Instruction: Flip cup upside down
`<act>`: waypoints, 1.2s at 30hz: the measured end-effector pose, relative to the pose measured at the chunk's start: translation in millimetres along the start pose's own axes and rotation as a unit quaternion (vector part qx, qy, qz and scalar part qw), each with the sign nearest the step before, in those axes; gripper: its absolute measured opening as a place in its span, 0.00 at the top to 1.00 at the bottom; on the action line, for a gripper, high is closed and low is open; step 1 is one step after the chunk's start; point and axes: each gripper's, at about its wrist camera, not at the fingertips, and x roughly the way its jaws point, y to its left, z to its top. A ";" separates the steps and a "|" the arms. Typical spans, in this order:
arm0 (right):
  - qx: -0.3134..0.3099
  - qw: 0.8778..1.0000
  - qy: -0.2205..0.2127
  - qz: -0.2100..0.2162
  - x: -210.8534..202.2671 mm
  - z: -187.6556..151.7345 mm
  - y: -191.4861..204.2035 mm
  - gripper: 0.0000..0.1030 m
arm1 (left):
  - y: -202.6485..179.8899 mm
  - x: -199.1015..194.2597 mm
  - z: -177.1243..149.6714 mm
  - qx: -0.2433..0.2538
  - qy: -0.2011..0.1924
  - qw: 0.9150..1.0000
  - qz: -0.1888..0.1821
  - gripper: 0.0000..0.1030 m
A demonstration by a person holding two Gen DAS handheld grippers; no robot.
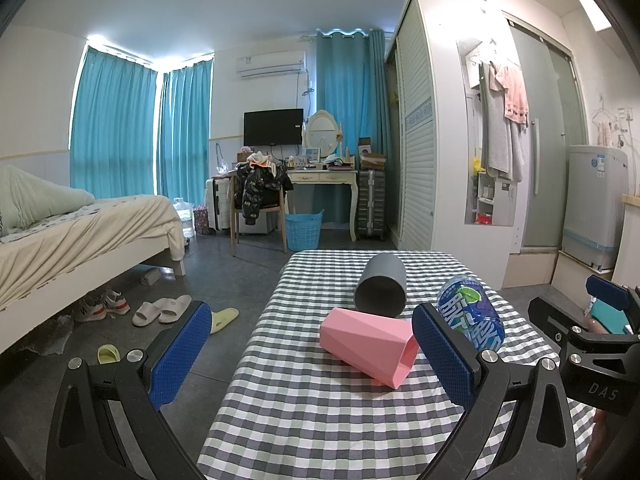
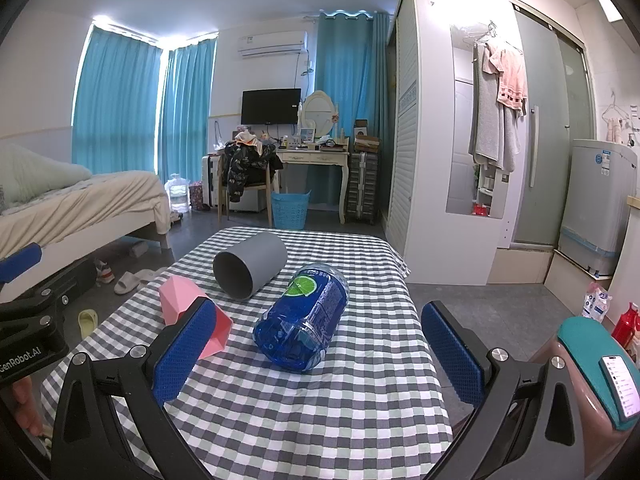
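Pink and faceted, the plastic cup (image 1: pixel 370 346) lies on its side on the checked tablecloth (image 1: pixel 320 420), its open mouth turned toward the near right. Just behind it a grey cup (image 1: pixel 382 285) also lies tipped over, round mouth facing this way. To the right of both, a blue plastic bottle (image 2: pixel 302 320) rests on its side; its label carries a green lime slice and white Chinese characters I can't make out, plus fine print too small to read.

Both tools hang above the near end of the table with nothing between their blue textured pads. The left gripper (image 1: pixel 312 354) stands wide apart, the pink cup sitting in the gap beyond its tips but untouched. The right gripper (image 2: pixel 320 348) is likewise spread, framing the bottle without contact.

On the black body of the right tool, seen from the left camera, the letters "DAS" show. From the right camera the left tool's side reads "enRobot.AI", the start cut off. A phone (image 2: pixel 622 384) with a lit screen lies at the far right.
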 end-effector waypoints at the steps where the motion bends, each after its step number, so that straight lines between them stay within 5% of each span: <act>1: 0.000 1.000 0.001 0.000 -0.5 0.7 1.5 0.00 | 0.1 0.0 -0.1 0.000 0.000 1.000 0.000 0.00; 36: -0.007 1.000 0.006 -0.002 2.3 0.2 5.0 0.00 | 2.4 11.2 -10.1 -0.001 0.014 1.000 -0.004 0.00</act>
